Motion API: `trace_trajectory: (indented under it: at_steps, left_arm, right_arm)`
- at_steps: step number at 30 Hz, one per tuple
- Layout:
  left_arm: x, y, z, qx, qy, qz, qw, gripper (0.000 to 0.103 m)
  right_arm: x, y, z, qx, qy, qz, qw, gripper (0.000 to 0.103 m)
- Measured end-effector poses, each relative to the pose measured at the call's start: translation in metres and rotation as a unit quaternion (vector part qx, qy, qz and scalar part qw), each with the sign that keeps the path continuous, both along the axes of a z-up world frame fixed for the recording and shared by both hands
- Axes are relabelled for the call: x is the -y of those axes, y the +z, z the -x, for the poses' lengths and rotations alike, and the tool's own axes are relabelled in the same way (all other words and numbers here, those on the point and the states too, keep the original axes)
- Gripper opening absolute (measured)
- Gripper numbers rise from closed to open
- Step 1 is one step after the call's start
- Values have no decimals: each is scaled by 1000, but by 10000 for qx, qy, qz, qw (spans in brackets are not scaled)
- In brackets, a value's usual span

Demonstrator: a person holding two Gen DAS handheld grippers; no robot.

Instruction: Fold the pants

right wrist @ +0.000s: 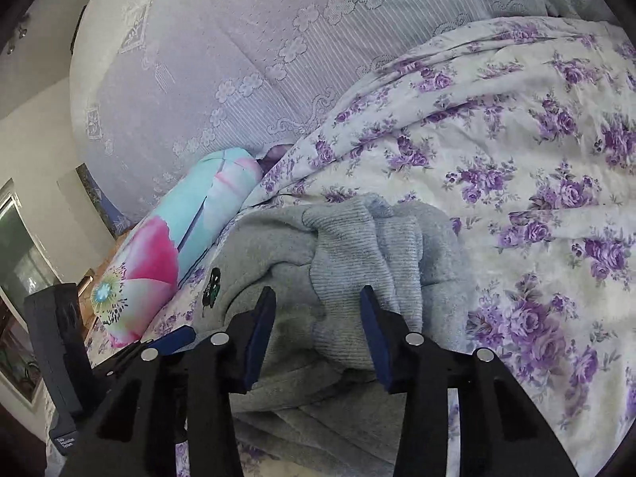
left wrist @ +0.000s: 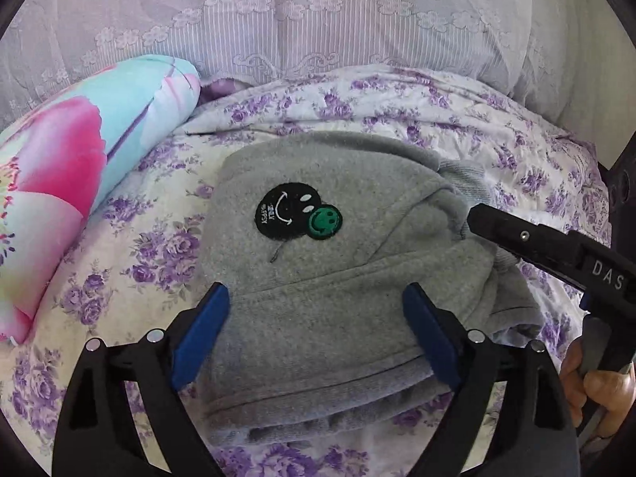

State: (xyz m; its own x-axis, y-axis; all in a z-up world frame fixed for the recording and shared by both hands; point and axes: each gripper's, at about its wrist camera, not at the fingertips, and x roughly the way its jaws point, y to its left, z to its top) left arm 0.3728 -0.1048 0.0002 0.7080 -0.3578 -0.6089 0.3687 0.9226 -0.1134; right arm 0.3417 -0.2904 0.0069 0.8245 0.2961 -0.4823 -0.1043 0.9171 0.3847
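The grey fleece pants (left wrist: 338, 278) lie folded in a compact bundle on the flowered bedspread, with a black and green smiley patch (left wrist: 298, 214) on top. My left gripper (left wrist: 316, 310) is open, its blue pads straddling the near part of the bundle just above it. My right gripper (right wrist: 318, 318) is open over the ribbed waistband or cuff (right wrist: 357, 262) at the bundle's right end. It shows from the side in the left wrist view (left wrist: 481, 218), touching the fabric's edge. The pants also fill the lower middle of the right wrist view (right wrist: 278, 270).
A rolled pink and turquoise pillow (left wrist: 87, 167) lies left of the pants. A lilac lace-covered headboard (left wrist: 318, 20) rises behind. The flowered bedspread (right wrist: 536, 198) stretches to the right. The person's hand (left wrist: 596, 389) holds the right gripper's handle.
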Motion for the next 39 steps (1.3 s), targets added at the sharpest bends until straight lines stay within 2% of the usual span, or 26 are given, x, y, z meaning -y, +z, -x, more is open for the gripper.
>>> trace_trajectory:
  at_steps: [2,3,4,5,6,7,8,11,13,14,20,23,30,39]
  left_arm:
    - [-7,11,8,318,133,135,9993,88]
    - [-10,14,9,426,247,158,9987,93]
    - [-11,13,7,417,326,133,9985,95]
    - [-9,9,1,264,344,37,9991,96]
    - [-6,0,-6,27,343,-102,9994,96]
    - [-2,-10,-15,-248,326,-197,9990,98]
    - [-4,-14,-20,-462,276,-130,9985,99]
    - [-19,-15,-23,-585,446,186,9971,99]
    - [-22,-14,-22,-552,498,203,9970,99]
    - [-21,-12,-20,-457,535,143,9974,99]
    - [-12,6,3,407,600,-266,9970,99]
    - [-9,13,12,663,620,-432,9949,99]
    - [-8,20,30,846,614,-541,9930,99]
    - [-14,19,46,783,672,-577,9930,99]
  right_arm:
    - [-15,14,12,448,84,410,9981,52]
    - [-21,18,17,585,21,671,9960,59]
    - [-25,15,16,532,-107,889,9946,67]
    - [-24,7,7,240,-182,964,9949,71]
    - [-18,-5,-3,-145,-203,924,9954,72]
    - [-11,-11,-8,-336,-286,784,9959,72]
    - [-5,-9,-7,-309,-390,674,9965,72]
    - [3,-5,5,-16,-480,484,9977,74]
    - [7,3,16,251,-783,555,9951,94]
    - [7,5,19,333,-918,618,9933,98]
    - [16,6,26,212,-1340,779,9877,99]
    - [17,7,34,237,-1407,814,9864,99]
    - [20,11,54,339,-1575,857,9832,99]
    - [22,14,73,371,-1679,852,9814,99]
